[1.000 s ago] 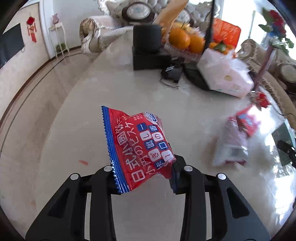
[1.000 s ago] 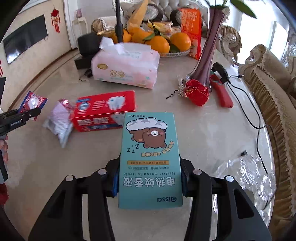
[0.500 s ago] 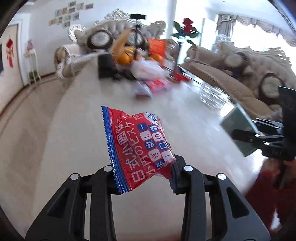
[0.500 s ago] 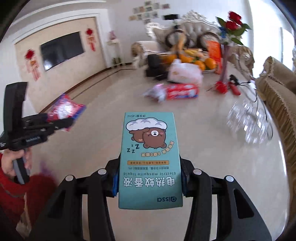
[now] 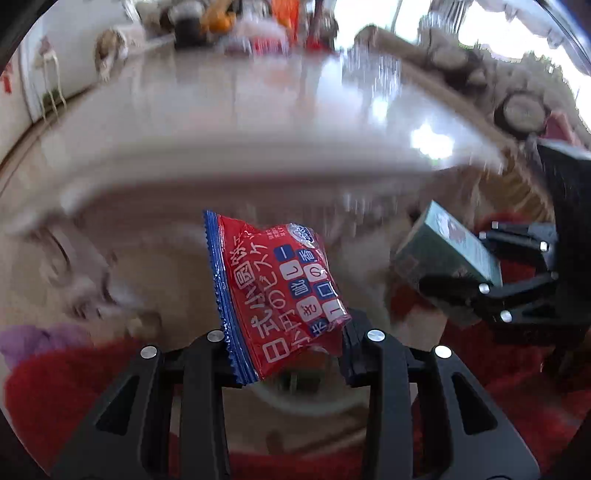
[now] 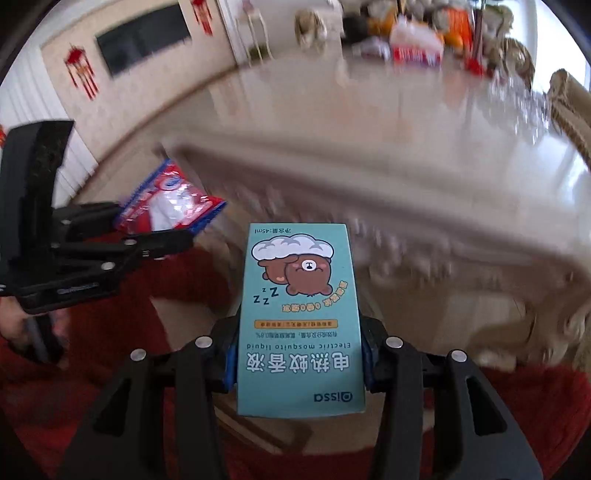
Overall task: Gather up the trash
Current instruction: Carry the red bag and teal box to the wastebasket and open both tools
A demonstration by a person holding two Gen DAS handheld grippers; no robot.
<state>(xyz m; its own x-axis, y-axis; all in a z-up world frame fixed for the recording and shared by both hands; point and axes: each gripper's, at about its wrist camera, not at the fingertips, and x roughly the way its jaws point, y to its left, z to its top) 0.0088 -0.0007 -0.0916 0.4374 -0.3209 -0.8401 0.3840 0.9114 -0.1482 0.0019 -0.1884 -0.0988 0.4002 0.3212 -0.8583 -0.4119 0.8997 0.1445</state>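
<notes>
the left gripper (image 5: pixel 291 354) clamps a red snack packet (image 5: pixel 280 291), the right gripper (image 6: pixel 297 354) clamps a teal mosquito liquid box (image 6: pixel 299 317); both are picked up, dropping remains, and more litter seems left on the table (image 6: pixel 406 122).

Glossy worktop edge and living room beyond

A pale polished worktop (image 6: pixel 424 122) with a carved rim fills the middle; at its blurred far end sit oranges (image 6: pixel 452 37) and a tissue pack (image 6: pixel 415 44). A dark wall television (image 6: pixel 142 35) hangs between red ornaments (image 6: pixel 79 72), and a fringed sofa (image 6: pixel 570 107) stands on the right.

Glossy plastic snack packet (image 5: pixel 280 291); matt card box (image 6: pixel 301 317); polished tabletop (image 6: pixel 388 122).
</notes>
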